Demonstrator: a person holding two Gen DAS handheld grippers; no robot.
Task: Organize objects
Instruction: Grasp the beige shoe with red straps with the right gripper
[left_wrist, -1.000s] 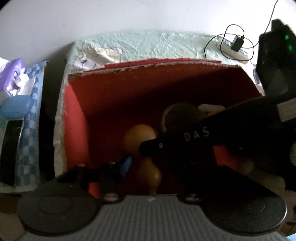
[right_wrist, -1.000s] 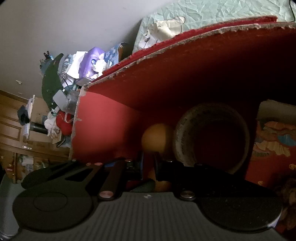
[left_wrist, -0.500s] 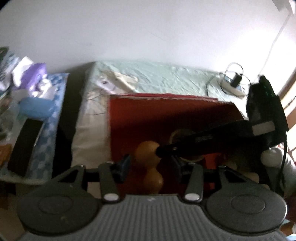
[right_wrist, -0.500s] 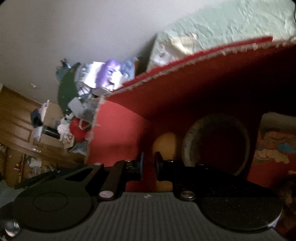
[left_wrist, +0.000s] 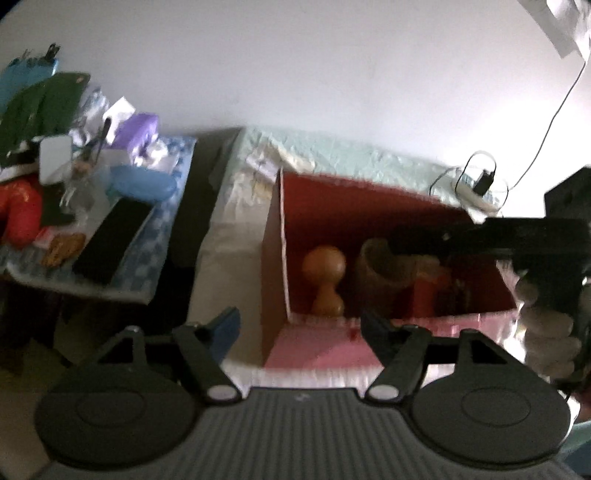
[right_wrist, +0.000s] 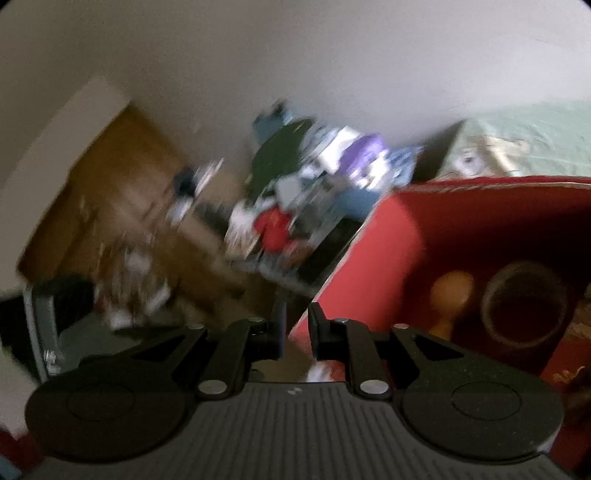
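A wooden gourd-shaped piece (left_wrist: 325, 280) stands upright in the left part of the open red box (left_wrist: 332, 206), next to a brown cup (left_wrist: 384, 273). My left gripper (left_wrist: 299, 325) hangs above and in front of the box. Its jaws are opening, and nothing is between them. The right gripper's black body (left_wrist: 517, 236) reaches over the box from the right. In the right wrist view, which is blurred, my right gripper (right_wrist: 297, 332) shows a narrow gap that holds nothing. The box (right_wrist: 399, 236), the gourd piece (right_wrist: 450, 291) and the cup (right_wrist: 524, 306) lie to its right.
The box sits on a pale green bedsheet (left_wrist: 332, 155). A crowded side table at the left holds a black box (left_wrist: 110, 240), a blue item (left_wrist: 140, 184) and a purple pack (left_wrist: 138, 129). A power strip with a charger (left_wrist: 476, 184) lies behind. A gloved hand (left_wrist: 546, 321) is at the right.
My left gripper drew back and up out of the box and spread its jaws, leaving the gourd piece standing inside. My right gripper pulled back and swung left, so the box now sits at the right.
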